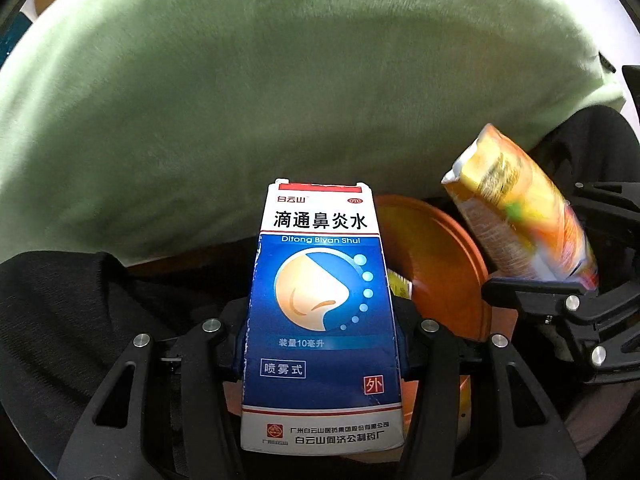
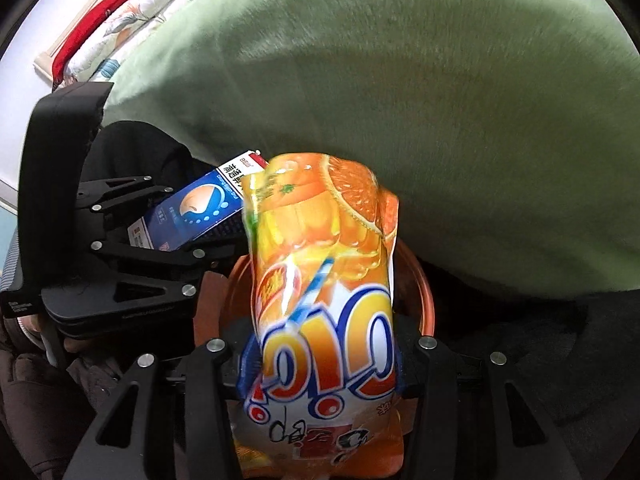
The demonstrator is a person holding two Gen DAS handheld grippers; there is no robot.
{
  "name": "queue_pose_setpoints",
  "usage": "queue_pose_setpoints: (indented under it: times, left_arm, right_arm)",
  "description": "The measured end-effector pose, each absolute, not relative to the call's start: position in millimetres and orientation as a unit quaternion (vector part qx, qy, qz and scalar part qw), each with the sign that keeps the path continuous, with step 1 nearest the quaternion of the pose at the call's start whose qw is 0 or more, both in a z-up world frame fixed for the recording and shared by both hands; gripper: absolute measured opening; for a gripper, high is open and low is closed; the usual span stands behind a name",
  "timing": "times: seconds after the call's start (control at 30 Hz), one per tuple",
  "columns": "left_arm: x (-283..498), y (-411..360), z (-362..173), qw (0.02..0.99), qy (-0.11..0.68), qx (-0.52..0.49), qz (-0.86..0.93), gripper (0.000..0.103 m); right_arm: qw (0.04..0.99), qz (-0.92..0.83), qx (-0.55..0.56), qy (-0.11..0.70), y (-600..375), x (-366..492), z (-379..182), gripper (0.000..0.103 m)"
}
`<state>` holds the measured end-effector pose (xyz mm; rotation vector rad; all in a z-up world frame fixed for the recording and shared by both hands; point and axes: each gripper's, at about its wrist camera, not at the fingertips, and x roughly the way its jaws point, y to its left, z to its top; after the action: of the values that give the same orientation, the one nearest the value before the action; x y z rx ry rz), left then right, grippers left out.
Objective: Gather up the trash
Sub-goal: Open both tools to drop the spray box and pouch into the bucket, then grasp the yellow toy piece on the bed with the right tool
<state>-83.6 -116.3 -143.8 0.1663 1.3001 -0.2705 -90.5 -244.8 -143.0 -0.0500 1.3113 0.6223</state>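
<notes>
My left gripper (image 1: 320,344) is shut on a blue and white medicine box (image 1: 320,304) that stands upright between its fingers. My right gripper (image 2: 324,364) is shut on an orange snack packet (image 2: 324,280). Both are held over an orange bin (image 1: 440,256), whose rim also shows behind the packet in the right wrist view (image 2: 424,292). The right gripper with the packet (image 1: 520,216) shows at the right of the left wrist view. The left gripper with the box (image 2: 196,212) shows at the left of the right wrist view.
A large pale green cushion or blanket (image 1: 280,80) fills the space behind the bin. Black fabric (image 1: 60,320) lies to the left and right of the bin. Folded bedding with a red strip (image 2: 104,28) lies at the far upper left.
</notes>
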Motion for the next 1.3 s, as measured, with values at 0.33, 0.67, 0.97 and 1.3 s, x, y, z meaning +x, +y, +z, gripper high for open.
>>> queue_pose_setpoints:
  times: [0.33, 0.67, 0.97, 1.3]
  left_arm:
    - [-80, -97, -140, 0.785, 0.607, 0.050, -0.114, 0.082]
    - [-99, -91, -83, 0.839, 0.526, 0.051, -0.126, 0.082]
    - [-84, -74, -50, 0.868, 0.484, 0.013, -0.110, 0.082]
    - [-75, -56, -52, 0.874, 0.476, -0.023, -0.092, 0.082]
  right_arm:
    - [0.754, 0.273, -0.044, 0.596, -263, -96, -138, 0.071]
    - [0.824, 0.303, -0.002, 0.480, -289, -75, -32, 0.071]
    - [0.879, 0.227, 0.064, 0.413, -299, 29, 8, 0.071]
    - [0.892, 0.176, 0.079, 0.409, -274, 129, 13, 0.071]
